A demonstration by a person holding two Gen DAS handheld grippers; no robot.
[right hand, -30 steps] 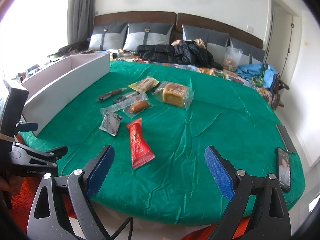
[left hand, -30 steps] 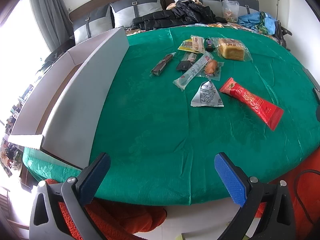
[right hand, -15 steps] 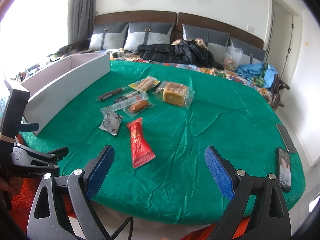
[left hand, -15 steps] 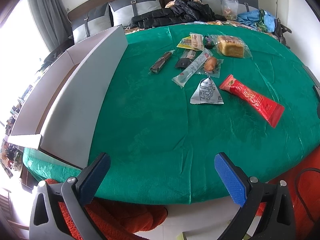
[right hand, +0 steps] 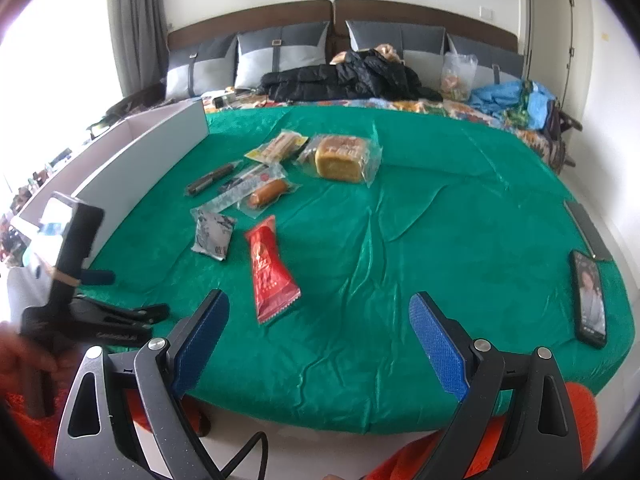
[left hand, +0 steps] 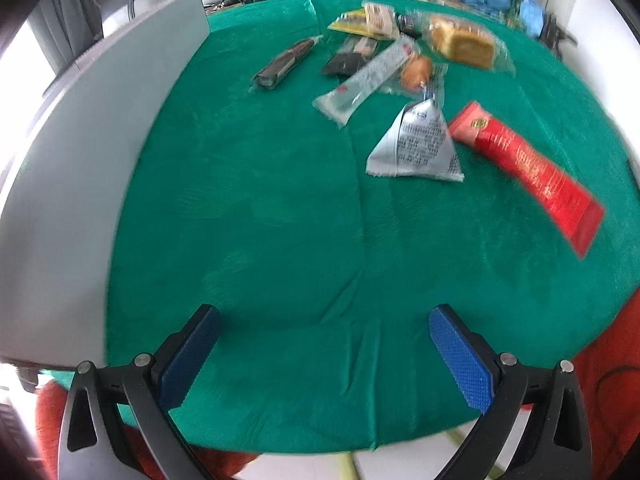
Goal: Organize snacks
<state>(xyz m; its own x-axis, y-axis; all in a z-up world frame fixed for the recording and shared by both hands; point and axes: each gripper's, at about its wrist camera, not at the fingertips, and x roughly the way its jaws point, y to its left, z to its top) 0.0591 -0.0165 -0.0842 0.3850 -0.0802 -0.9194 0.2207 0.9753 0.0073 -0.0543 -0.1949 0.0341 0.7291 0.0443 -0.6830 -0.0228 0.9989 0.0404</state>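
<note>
Snacks [left hand: 416,148] on cloth | right view only: 2 phones [right hand: 588,298]

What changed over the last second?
The left gripper moved forward over the green cloth toward the snacks: in its view the silver packet and red packet loom larger, with motion blur. Its jaws stay open and empty. The right gripper barely shifted, jaws open. Nothing was grasped or released; the snacks and the white box lie where they were.
</note>
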